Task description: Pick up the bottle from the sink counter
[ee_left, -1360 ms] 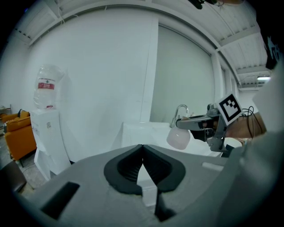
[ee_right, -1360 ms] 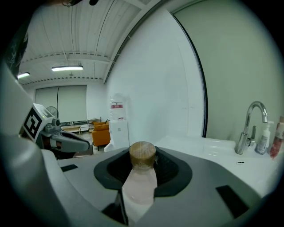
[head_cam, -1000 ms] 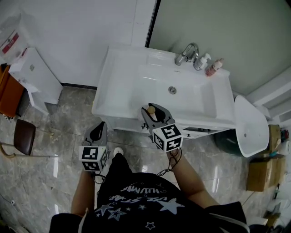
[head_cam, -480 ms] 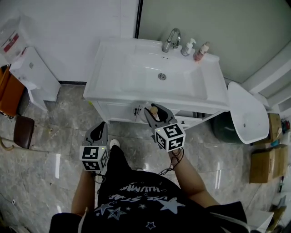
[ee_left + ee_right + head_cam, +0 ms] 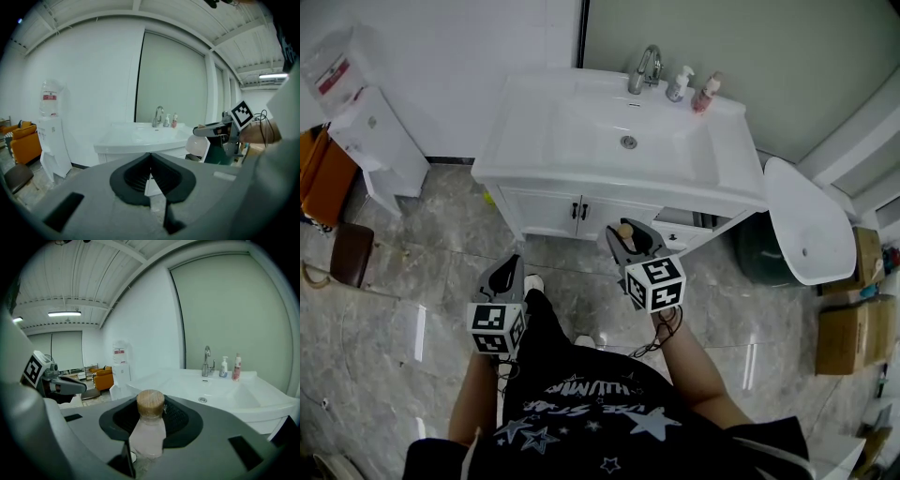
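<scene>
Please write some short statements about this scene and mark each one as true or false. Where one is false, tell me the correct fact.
1. The right gripper is closed on a bottle with a round brown cap. True.
2. The left gripper has its jaws wide apart. False: the jaws are together, with nothing between them.
3. A white pump bottle and a pink bottle stand beside the tap at the back of the sink counter. True.
4. The bottle with the brown cap stands on the sink counter. False: the right gripper holds it in the air, in front of the counter and clear of it.
</scene>
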`<state>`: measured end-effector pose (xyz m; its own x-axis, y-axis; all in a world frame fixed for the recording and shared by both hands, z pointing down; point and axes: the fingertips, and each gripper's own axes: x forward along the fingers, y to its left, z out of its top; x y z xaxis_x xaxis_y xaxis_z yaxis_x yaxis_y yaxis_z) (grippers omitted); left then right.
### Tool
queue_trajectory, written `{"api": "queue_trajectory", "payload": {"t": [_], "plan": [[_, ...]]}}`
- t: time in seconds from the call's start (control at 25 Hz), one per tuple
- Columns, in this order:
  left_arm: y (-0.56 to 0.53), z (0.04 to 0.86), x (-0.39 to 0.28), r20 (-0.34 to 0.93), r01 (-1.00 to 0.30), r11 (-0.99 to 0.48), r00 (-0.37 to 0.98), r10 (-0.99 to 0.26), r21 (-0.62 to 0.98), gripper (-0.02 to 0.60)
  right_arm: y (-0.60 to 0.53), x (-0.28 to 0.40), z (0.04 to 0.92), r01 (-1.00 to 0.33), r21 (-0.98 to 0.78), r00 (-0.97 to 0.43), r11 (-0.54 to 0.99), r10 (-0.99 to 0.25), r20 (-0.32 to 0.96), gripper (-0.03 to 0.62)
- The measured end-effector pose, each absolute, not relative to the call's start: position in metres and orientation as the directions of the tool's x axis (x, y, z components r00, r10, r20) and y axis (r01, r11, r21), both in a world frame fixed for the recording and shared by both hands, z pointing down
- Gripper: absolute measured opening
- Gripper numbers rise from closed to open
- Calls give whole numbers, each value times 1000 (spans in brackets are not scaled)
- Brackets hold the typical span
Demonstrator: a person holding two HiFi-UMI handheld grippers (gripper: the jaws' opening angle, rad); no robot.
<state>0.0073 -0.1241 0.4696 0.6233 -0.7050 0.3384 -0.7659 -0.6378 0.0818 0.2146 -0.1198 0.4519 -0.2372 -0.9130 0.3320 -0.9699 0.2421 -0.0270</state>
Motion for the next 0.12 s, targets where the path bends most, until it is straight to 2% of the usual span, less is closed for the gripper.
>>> {"api": "queue_trajectory", "payload": {"t": [0.12], "plan": [[-108, 471, 9, 344, -764, -640, 624, -702, 79, 17, -105, 216, 453, -970, -31, -238, 241, -913, 333, 135]]}}
